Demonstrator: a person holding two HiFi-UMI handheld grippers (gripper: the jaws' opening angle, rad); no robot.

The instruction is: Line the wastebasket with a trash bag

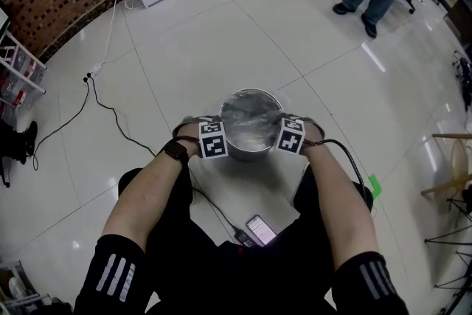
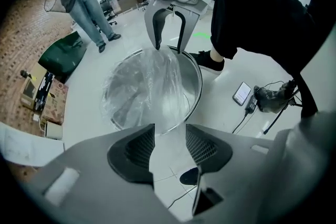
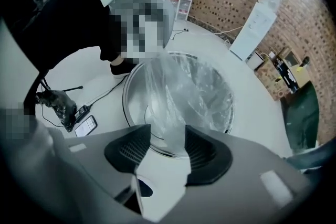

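The wastebasket [image 1: 248,152] stood on the tiled floor [image 1: 184,48] just ahead of me, with the clear trash bag [image 1: 251,118] draped inside it. I held the left tongs [image 2: 168,136] at its left rim and the right tongs [image 3: 168,140] at its right rim. Both stood parted, with bag film passing unpinched between the jaws. A phone [image 1: 261,229] lay nearer me.

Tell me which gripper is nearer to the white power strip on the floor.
Left. The left gripper sits at the wastebasket's left rim, the side facing the power strip; the right gripper is at the opposite rim, farther off.
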